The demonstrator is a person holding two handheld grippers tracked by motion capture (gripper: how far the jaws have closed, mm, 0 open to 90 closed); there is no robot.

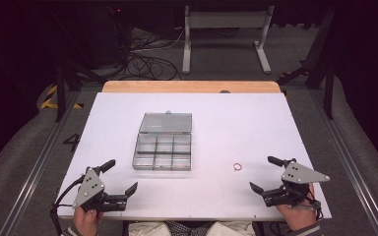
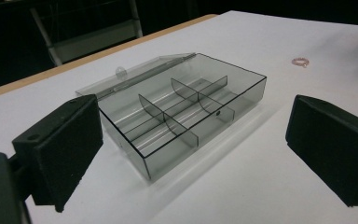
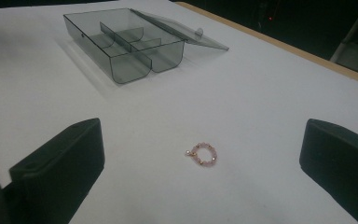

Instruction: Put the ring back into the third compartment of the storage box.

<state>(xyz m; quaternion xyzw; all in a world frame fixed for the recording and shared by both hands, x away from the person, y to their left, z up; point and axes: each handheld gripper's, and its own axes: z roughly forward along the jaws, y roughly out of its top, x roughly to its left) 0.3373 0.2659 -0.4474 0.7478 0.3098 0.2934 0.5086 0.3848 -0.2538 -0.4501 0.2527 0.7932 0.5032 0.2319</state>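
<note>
Looking along your right gripper [image 3: 200,163], you see the small pink bead ring [image 3: 203,155] lying flat on the white worktop [image 3: 270,93], just ahead of the fingers [image 3: 60,163] and between them; in the high view the ring [image 1: 237,166] lies to the right of the clear compartment box [image 1: 163,151] and to the left of the right gripper [image 1: 266,173]. The fingers of this gripper are spread wide and pinch nothing, and the fingers [image 2: 60,149] of the left gripper [image 2: 200,154] are spread wide too, empty, aimed at the near left corner of the box [image 2: 186,107]. The box stands near the middle of the worktop with its lid [image 1: 166,123] folded back flat on the far side, so all compartments are free from above. The ring looks very light, and I judge it is a loop of hard little beads on a thread or elastic, so it can bend and roll a little under pressure. Because it lies so low, the fingers must come down almost to the surface. Take it across the loop, one finger on each outer side, or pinch one side of the band from above. Close slowly, because the beads are smooth and may slip out sideways. The box is thin stiff plastic and probably slides easily, so your left gripper may need to steady its wall.
</note>
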